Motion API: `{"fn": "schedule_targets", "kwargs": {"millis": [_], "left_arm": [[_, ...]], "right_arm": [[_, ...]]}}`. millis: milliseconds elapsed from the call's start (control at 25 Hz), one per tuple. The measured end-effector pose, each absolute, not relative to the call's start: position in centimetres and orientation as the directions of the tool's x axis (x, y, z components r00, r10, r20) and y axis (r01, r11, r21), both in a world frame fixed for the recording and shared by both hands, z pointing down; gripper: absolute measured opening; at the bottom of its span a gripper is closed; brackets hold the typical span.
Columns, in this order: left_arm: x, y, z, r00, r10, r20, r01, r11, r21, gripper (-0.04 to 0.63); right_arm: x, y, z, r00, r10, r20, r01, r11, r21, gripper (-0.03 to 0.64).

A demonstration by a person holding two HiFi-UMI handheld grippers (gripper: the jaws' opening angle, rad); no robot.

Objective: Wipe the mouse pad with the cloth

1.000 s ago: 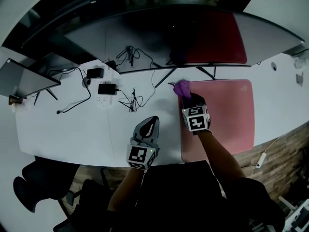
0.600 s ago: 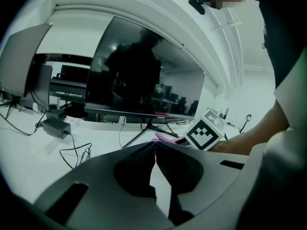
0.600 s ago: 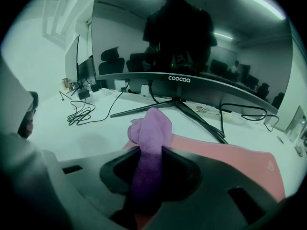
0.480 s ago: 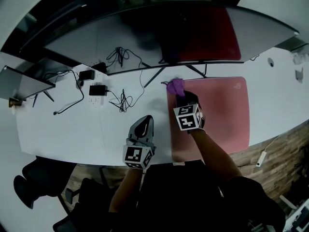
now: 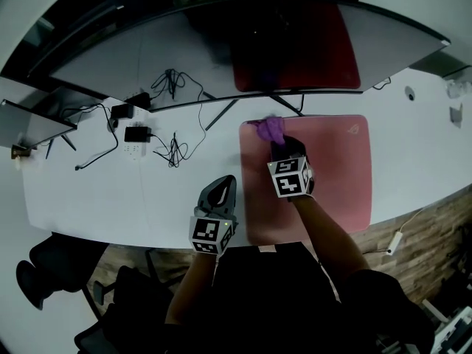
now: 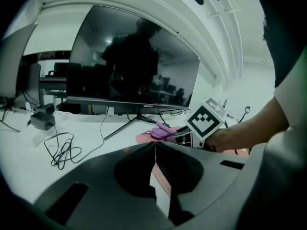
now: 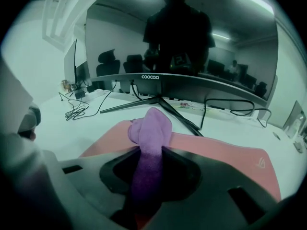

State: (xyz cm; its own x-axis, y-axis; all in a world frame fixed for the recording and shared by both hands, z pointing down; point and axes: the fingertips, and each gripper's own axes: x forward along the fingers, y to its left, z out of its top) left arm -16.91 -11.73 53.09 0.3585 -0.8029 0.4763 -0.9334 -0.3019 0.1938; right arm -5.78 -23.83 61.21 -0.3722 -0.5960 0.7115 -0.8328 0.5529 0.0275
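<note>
A pink mouse pad lies on the white desk in front of the monitor. My right gripper is over its far left part, shut on a purple cloth whose free end rests on the pad. In the right gripper view the cloth sticks out from between the jaws of the right gripper over the pad. My left gripper sits on the bare desk left of the pad, shut and holding nothing. In the left gripper view its jaws meet, and the cloth shows beyond them.
A wide curved monitor on a splayed stand stands just behind the pad. Tangled cables and power adapters lie at the far left, beside a second screen. The desk's near edge is close to my body.
The right gripper with the cloth has gone from the pad's far left corner a little further in over the pad. The left gripper has stayed put.
</note>
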Motion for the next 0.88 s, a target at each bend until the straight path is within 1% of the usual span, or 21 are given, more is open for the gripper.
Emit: {"fn": "schedule_targets", "kwargs": {"millis": [120, 200, 440, 680, 880], "left_arm": [[-17.2, -11.8, 53.7, 0.336, -0.813, 0.476, -0.939, -0.249, 0.237, 0.023], [-17.1, -12.1, 54.0, 0.327, -0.816, 0.476, -0.942, -0.239, 0.236, 0.023], [-14.5, -12.8, 54.5, 0.341, -0.799, 0.495, -0.940, -0.276, 0.201, 0.023], [-12.0, -13.3, 54.2, 0.364, -0.796, 0.484, -0.931, -0.287, 0.227, 0.023], [-10.3, -13.7, 54.1, 0.378, -0.786, 0.489, -0.926, -0.323, 0.195, 0.023]], "right_arm": [[-4.4, -23.9, 61.3, -0.380, -0.587, 0.715, -0.837, 0.547, 0.004, 0.109], [-3.0, -24.3, 61.3, -0.371, -0.597, 0.711, -0.845, 0.535, 0.008, 0.109], [1.5, -25.4, 61.3, -0.367, -0.616, 0.697, -0.887, 0.458, -0.062, 0.109], [5.6, -26.3, 61.3, -0.331, -0.642, 0.692, -0.908, 0.415, -0.049, 0.109], [8.1, -26.5, 61.7, -0.316, -0.643, 0.697, -0.915, 0.401, -0.045, 0.109]]}}
